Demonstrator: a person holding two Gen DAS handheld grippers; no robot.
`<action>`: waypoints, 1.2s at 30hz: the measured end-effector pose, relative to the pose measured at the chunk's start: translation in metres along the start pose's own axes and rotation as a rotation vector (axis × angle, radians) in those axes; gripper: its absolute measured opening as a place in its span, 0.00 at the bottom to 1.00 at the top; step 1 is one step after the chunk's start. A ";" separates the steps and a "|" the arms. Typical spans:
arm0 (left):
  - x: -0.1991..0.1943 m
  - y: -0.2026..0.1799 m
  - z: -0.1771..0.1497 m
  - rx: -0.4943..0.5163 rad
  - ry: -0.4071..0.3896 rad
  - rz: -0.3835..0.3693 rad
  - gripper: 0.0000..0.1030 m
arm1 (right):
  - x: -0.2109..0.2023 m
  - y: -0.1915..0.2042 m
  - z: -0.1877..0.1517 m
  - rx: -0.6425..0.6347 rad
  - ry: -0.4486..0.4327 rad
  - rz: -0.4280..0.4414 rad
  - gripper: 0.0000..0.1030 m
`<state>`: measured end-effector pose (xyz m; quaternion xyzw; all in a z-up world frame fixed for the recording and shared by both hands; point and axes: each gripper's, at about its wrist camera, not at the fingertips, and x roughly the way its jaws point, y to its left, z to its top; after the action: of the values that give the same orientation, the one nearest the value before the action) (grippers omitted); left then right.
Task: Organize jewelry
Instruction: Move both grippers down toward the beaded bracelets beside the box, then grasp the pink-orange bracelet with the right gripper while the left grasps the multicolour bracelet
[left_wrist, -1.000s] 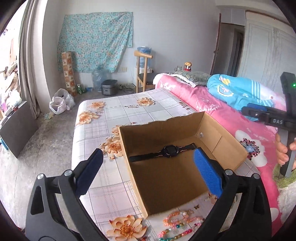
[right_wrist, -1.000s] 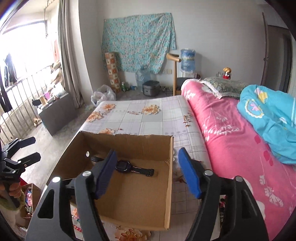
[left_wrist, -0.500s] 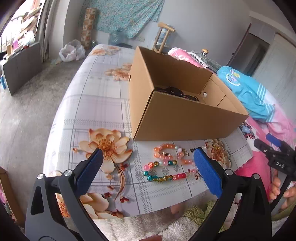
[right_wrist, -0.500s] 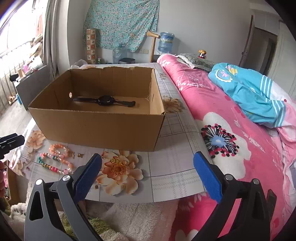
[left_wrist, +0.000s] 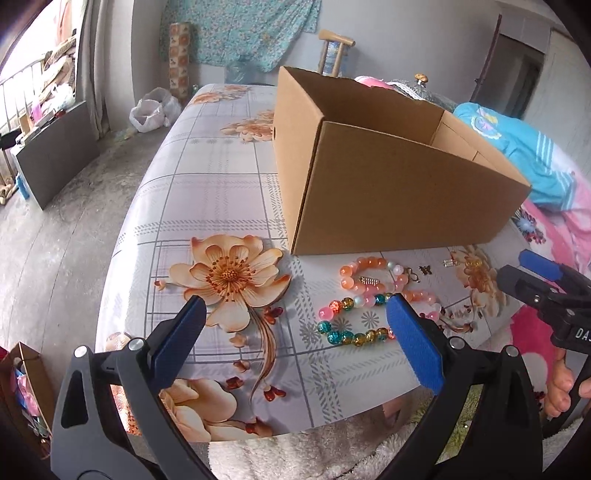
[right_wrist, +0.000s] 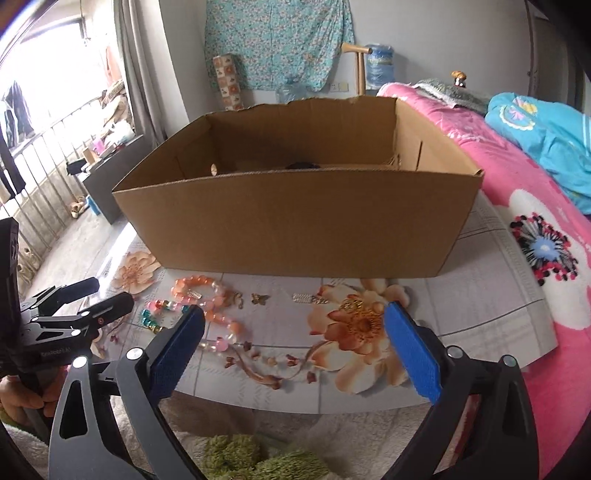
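Observation:
An open cardboard box (left_wrist: 388, 195) (right_wrist: 295, 218) stands on the flowered table. A black watch (right_wrist: 303, 165) barely shows over its front wall. In front of the box lie an orange and pink bead bracelet (left_wrist: 380, 280) (right_wrist: 218, 306), a multicoloured bead bracelet (left_wrist: 351, 330) (right_wrist: 155, 317), a small butterfly charm (left_wrist: 426, 270) (right_wrist: 259, 297), a silver clip (right_wrist: 308, 298) and a gold ring (right_wrist: 352, 304). My left gripper (left_wrist: 295, 339) is open and empty, low over the table's near edge, left of the beads. My right gripper (right_wrist: 295, 347) is open and empty, near the gold ring.
The table (left_wrist: 207, 192) has a flowered grey check cloth. A bed with a pink cover (right_wrist: 535, 206) and blue blanket (right_wrist: 546, 136) lies to the right. A fluffy rug (right_wrist: 258, 458) lies below the table's near edge. Bare floor (left_wrist: 55, 229) is to the left.
Both grippers have dropped lower and drawn back toward the table's near edge. The box now looms higher and hides most of the watch. Both jaws stay open.

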<state>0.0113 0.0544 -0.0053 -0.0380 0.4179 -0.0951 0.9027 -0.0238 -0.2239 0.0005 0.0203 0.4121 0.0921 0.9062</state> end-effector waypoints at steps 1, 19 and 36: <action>-0.001 -0.002 0.000 0.015 -0.009 0.004 0.84 | 0.006 0.003 0.000 -0.006 0.026 0.003 0.78; 0.030 -0.025 -0.006 0.141 0.110 0.016 0.25 | 0.054 0.036 -0.008 -0.059 0.194 0.104 0.21; 0.034 -0.046 -0.004 0.179 0.149 0.010 0.17 | 0.065 0.054 -0.010 -0.067 0.234 0.153 0.11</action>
<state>0.0238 0.0027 -0.0266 0.0523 0.4738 -0.1300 0.8694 0.0024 -0.1588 -0.0484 0.0104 0.5088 0.1765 0.8425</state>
